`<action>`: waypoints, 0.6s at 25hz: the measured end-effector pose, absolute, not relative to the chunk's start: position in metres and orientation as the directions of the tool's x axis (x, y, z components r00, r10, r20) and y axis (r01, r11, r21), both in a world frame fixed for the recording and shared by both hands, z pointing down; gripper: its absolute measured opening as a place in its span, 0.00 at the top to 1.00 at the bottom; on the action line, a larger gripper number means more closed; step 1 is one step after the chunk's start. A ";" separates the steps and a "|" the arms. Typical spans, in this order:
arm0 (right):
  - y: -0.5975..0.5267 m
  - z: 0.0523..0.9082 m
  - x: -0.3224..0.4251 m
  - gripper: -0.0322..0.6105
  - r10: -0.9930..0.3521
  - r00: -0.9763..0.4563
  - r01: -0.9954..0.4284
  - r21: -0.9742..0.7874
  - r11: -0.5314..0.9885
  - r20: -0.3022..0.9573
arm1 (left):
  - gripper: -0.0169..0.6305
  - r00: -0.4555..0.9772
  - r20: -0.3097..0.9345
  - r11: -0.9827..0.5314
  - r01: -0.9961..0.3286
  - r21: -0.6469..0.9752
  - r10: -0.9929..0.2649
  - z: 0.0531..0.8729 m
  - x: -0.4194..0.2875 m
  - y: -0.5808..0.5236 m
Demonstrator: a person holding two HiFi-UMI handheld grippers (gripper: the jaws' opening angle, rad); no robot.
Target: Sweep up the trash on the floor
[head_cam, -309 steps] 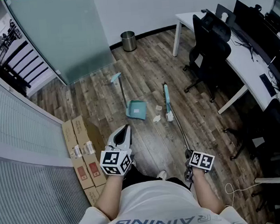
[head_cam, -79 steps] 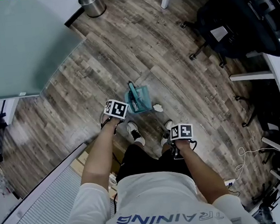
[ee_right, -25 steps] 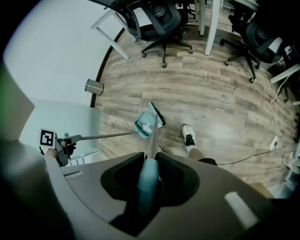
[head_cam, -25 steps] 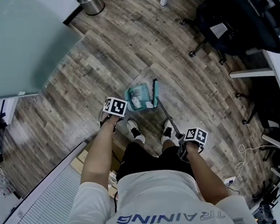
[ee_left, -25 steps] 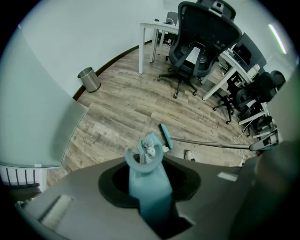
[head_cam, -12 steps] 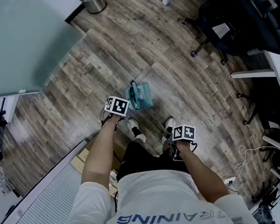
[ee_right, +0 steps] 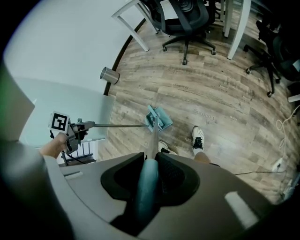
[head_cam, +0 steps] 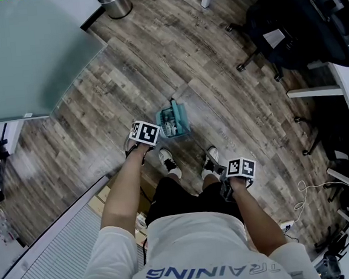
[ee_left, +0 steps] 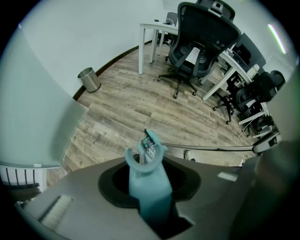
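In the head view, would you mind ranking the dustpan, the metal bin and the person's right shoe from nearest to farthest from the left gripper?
1. The dustpan, on the floor just right of the left gripper.
2. The right shoe, to the lower right.
3. The metal bin, at the picture's top edge.

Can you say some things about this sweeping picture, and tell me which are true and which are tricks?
1. The left gripper grips the teal dustpan handle. True.
2. The right gripper is empty. False: it is shut on the broom handle.
3. White scraps lie in the dustpan. True.
4. The metal bin has tipped over. False: it stands upright by the wall.
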State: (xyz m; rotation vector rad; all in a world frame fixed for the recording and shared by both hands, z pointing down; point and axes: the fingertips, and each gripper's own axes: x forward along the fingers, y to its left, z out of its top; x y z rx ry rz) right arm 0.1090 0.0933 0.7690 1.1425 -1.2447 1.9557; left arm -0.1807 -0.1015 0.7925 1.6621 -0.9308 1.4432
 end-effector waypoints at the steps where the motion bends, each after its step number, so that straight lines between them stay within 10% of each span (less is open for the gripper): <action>1: 0.095 0.768 0.114 0.78 0.000 -0.482 -0.793 -0.436 -0.426 0.876 | 0.82 0.107 0.993 -0.468 -0.881 0.068 -0.058 0.792 -0.181 -0.102; 15: 0.091 0.760 0.203 0.78 -0.123 -0.374 -0.760 -0.379 -0.528 0.919 | 0.82 0.088 0.994 -0.471 -0.881 0.050 -0.058 0.793 -0.177 -0.101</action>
